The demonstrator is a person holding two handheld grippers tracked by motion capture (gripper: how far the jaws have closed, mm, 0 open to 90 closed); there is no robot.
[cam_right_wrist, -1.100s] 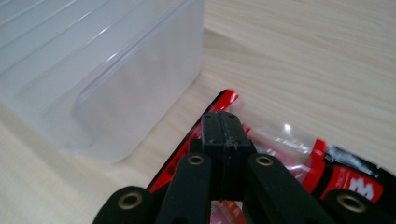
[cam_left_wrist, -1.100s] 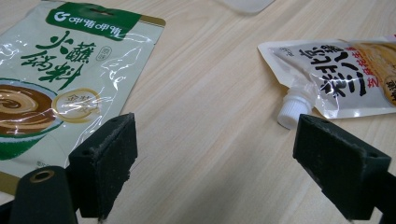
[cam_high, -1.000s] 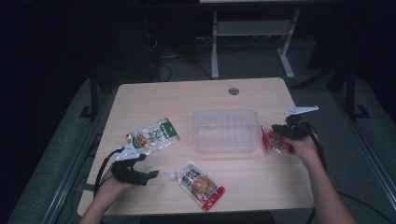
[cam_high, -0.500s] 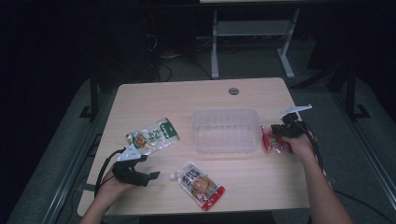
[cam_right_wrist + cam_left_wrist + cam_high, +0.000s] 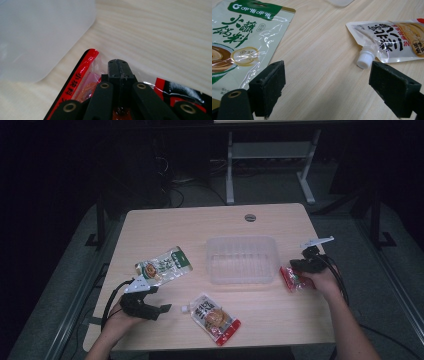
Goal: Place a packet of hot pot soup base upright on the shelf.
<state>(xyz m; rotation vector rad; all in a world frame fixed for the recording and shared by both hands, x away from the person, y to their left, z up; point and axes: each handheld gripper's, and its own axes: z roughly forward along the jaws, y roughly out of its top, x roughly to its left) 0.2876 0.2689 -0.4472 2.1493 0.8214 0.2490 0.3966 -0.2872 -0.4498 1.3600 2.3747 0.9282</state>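
Note:
My right gripper (image 5: pixel 117 68) is shut, its jaws pinched together on a red snack packet (image 5: pixel 77 82) that lies on the table right of a clear plastic container (image 5: pixel 241 260). In the high view the red packet (image 5: pixel 292 277) sits under the right gripper (image 5: pixel 296 268). My left gripper (image 5: pixel 325 85) stands open just above bare wood, with nothing between its jaws. A green sauce pouch (image 5: pixel 242 37) lies to its left, and a white spouted pouch (image 5: pixel 392 40) with a screw cap (image 5: pixel 365 58) to its right. From above, the left gripper (image 5: pixel 161 308) is near the front left.
The wooden table (image 5: pixel 200 225) has a round cable hole (image 5: pixel 250 217) at its back edge. The green pouch (image 5: pixel 163 266) lies left of the container, and the spouted pouch (image 5: pixel 215 317) lies near the front edge. A dark floor surrounds the table.
The right hand has edged slightly with the red packet in its jaws. The left hand and the pouches have stayed put.

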